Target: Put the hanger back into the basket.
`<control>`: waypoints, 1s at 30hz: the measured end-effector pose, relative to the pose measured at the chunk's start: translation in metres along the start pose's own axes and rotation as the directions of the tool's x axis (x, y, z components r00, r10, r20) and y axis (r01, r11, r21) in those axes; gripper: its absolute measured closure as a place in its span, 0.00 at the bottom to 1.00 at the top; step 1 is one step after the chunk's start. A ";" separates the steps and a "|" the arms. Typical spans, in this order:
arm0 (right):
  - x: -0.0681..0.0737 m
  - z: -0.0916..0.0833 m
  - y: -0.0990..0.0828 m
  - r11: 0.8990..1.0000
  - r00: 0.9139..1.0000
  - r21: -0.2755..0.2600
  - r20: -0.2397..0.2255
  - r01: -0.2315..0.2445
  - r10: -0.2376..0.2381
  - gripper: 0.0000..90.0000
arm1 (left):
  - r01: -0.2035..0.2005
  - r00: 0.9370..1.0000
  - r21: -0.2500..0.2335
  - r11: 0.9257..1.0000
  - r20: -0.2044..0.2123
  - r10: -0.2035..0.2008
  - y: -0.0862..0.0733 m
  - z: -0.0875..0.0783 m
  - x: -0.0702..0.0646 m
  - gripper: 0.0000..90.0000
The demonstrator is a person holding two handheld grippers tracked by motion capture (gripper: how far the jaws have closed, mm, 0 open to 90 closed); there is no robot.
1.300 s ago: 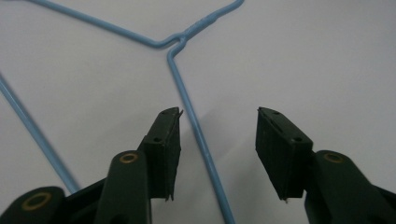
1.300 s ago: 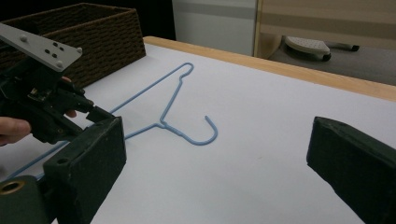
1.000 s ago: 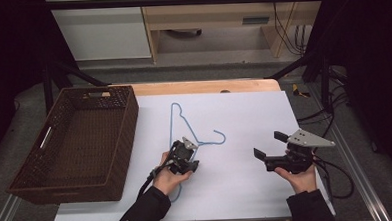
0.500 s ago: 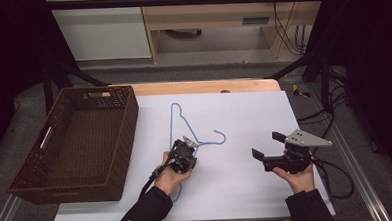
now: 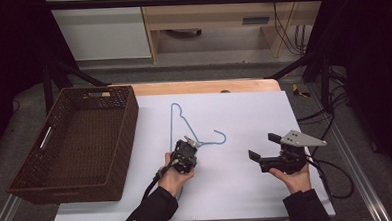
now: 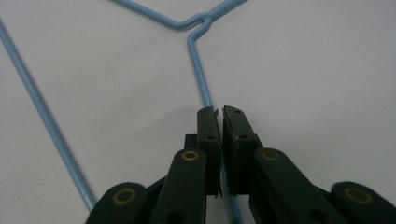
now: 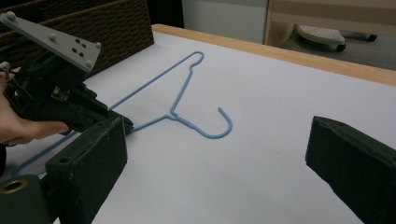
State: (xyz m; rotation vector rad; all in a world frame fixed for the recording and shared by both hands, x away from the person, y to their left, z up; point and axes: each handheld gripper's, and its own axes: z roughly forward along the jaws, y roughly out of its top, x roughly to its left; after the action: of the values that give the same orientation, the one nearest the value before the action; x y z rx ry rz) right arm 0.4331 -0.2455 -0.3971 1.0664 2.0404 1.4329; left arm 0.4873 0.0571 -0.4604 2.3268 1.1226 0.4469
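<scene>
Thin blue wire hanger (image 5: 185, 128) lies flat, clenched by left gripper (image 6: 218, 114); right gripper (image 5: 263, 146) gapes wide.

The left tongs (image 6: 218, 112) have just been closing: the jaws, wider apart in the earlier pictures, now stand nearly together with the blue wire of the hanger (image 6: 200, 70) between them, on the sloping arm just below the neck. The pads (image 6: 208, 128) press on the wire from both sides. In the high view, the left tongs (image 5: 190, 142) sit at the same spot on the hanger (image 5: 173, 122) as before.
</scene>
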 end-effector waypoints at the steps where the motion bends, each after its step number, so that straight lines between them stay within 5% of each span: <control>1: 0.001 0.002 -0.001 1.000 1.000 0.006 -0.002 -0.001 0.001 0.07 | -0.002 1.000 -0.003 1.000 -0.004 0.002 0.000 0.000 0.000 0.96; 20: 0.014 0.028 -0.012 0.997 0.998 0.076 -0.070 0.007 -0.002 0.10 | -0.007 1.000 -0.079 0.997 0.027 0.009 -0.005 -0.026 0.011 0.97; 30: 0.015 0.029 -0.012 0.997 0.997 0.076 -0.076 0.013 -0.007 0.10 | -0.017 0.999 -0.009 1.000 0.042 0.018 -0.014 -0.007 0.011 0.97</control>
State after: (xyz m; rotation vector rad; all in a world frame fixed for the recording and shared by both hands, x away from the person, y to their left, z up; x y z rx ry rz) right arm 0.4403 -0.2191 -0.4181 1.0461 2.1664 1.4206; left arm 0.4819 0.0754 -0.4619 2.3297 1.0794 0.4062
